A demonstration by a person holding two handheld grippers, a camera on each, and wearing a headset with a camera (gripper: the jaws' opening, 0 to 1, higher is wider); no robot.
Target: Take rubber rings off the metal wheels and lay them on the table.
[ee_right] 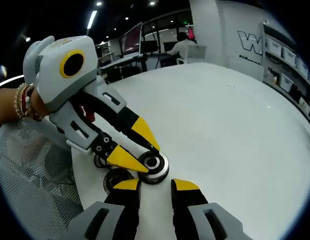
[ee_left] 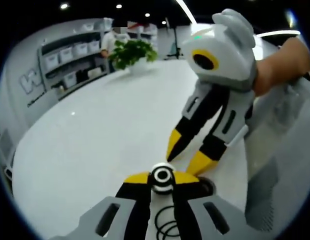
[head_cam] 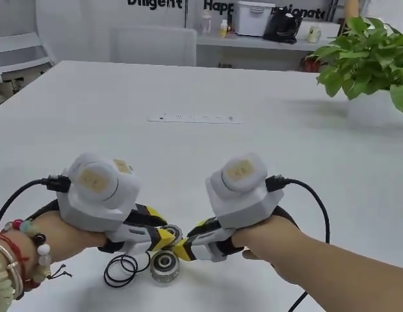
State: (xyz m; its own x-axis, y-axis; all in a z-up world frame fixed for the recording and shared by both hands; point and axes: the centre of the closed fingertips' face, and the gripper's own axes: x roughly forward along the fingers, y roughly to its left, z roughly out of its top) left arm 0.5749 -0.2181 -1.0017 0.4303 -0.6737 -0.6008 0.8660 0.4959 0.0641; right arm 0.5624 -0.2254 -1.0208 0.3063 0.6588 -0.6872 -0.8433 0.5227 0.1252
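Observation:
My left gripper (head_cam: pixel 166 236) is shut on a small metal wheel (head_cam: pixel 170 233), held just above the table; in the left gripper view the wheel (ee_left: pixel 162 175) sits between the yellow tips of my left gripper (ee_left: pixel 162 181). My right gripper (head_cam: pixel 182 249) points at it from the right, open with nothing between its tips (ee_right: pixel 156 186); it also appears as the right gripper (ee_left: pixel 187 154). A second metal wheel (head_cam: pixel 164 266) stands on the table below them, also seen as the second wheel (ee_right: pixel 116 179). Black rubber rings (head_cam: pixel 121 268) lie loose on the table beside it.
A white power strip (head_cam: pixel 195 118) lies mid-table. A potted plant (head_cam: pixel 364 58) stands at the far right. Black cables (head_cam: pixel 318 201) trail from both grippers. A chair (head_cam: pixel 153 45) and a shelf with boxes (head_cam: pixel 260 19) are beyond the table's far edge.

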